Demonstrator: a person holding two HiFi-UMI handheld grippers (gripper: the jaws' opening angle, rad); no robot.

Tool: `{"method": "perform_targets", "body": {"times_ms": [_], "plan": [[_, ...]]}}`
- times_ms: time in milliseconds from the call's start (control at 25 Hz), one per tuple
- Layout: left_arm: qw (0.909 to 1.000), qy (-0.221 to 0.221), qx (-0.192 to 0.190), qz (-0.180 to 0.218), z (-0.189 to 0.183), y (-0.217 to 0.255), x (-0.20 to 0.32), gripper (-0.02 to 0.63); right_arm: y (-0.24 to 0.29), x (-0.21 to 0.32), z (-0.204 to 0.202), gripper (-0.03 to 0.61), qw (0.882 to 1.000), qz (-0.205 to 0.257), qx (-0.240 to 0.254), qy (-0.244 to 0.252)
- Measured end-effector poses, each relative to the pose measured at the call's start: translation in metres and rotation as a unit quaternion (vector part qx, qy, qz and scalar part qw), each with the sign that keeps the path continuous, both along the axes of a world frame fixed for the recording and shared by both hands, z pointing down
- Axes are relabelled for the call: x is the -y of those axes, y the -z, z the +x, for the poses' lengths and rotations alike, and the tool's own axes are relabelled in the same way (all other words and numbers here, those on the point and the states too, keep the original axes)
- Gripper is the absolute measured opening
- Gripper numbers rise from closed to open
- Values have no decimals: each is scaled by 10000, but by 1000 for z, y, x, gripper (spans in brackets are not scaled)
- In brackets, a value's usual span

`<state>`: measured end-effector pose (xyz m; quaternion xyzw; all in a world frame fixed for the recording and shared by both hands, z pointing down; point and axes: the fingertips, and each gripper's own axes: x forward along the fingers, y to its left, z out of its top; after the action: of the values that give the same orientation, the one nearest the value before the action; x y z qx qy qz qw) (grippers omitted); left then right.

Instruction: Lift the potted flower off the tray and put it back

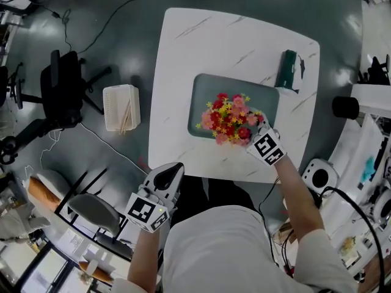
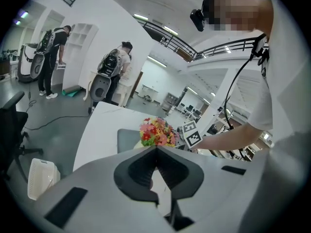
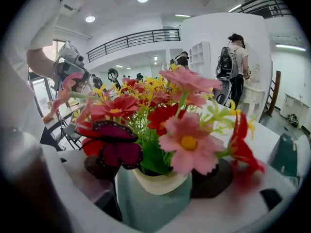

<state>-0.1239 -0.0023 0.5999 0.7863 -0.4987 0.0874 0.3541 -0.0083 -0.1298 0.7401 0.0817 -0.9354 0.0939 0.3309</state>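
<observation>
White shirt (image 1: 226,249); grey left claw (image 1: 173,167), right claw (image 1: 256,126).

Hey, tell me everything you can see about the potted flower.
The potted flower is an upright bunch of artificial-looking pink, red and yellow blooms with a dark red butterfly, in a pale green pot with a cream inner rim. It stands on the grey-green tray, between the open jaws of the right gripper.

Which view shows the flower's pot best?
Right gripper view: the teal pot with cream rim fills the foreground. Head view shows only blooms over the tray; left gripper view, a small distant bouquet.
</observation>
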Motion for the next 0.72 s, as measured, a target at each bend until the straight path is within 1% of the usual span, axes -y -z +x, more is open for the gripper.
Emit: {"method": "perform_targets", "body": {"times_ms": [120, 360, 720], "plan": [[10000, 31, 6, -56, -3, -4, -2, 8, 0, 1, -6, 390, 9999, 138, 24, 89], [9999, -6, -52, -161, 3, -10, -1, 8, -2, -2, -19, 390, 9985, 468, 71, 261], [9995, 21, -83, -292, 2, -19, -4, 8, 2, -1, -37, 383, 9963, 790, 297, 189]]}}
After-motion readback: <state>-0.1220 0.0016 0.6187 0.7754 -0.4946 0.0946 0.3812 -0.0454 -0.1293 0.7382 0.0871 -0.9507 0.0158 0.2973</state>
